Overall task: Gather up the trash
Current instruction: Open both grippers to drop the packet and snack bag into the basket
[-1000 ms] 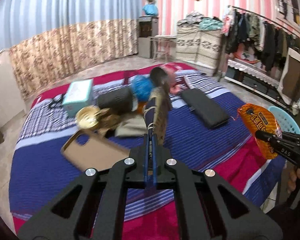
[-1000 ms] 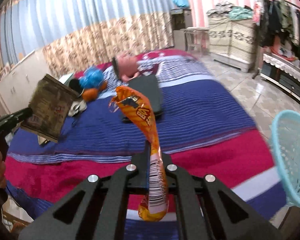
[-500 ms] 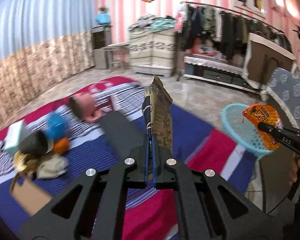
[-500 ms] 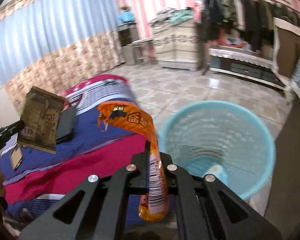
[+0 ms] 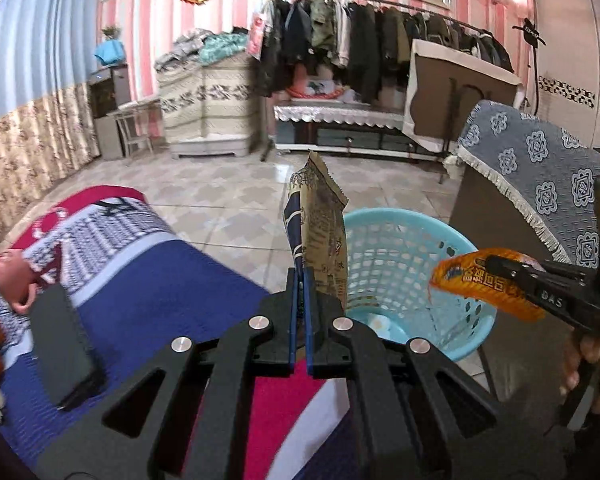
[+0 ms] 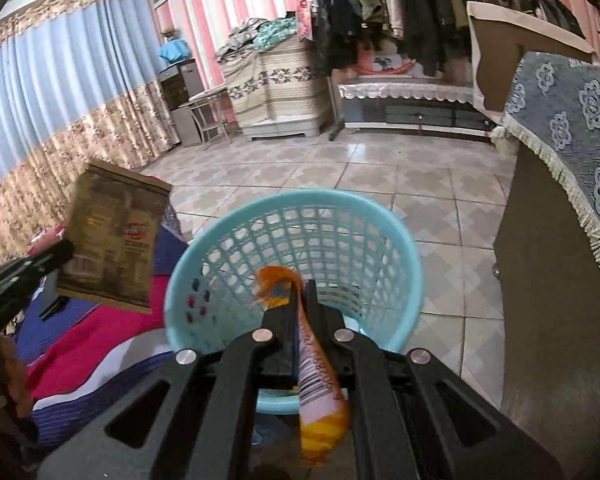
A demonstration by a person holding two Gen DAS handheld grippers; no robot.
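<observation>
My left gripper (image 5: 300,280) is shut on a brown snack packet (image 5: 320,224), which stands up from the fingers just left of a light blue mesh basket (image 5: 404,240). From the right wrist view that brown packet (image 6: 116,236) hangs left of the basket (image 6: 292,216). My right gripper (image 6: 300,292) is shut on an orange snack wrapper (image 6: 320,384), held over the basket's near rim. The same orange wrapper (image 5: 480,284) shows at the right of the left wrist view, above the basket's right rim. Something pale lies at the basket's bottom (image 5: 380,322).
A bed with a blue, red and white striped cover (image 5: 148,292) fills the left, with a black flat case (image 5: 60,340) and a pink toy (image 5: 14,280) on it. A brown cabinet under a blue patterned cloth (image 5: 540,168) stands right of the basket. Tiled floor (image 6: 380,168) lies beyond.
Both grippers swung right from over the bed to the blue basket, each still holding its wrapper. The basket now sits directly ahead of the right gripper.
</observation>
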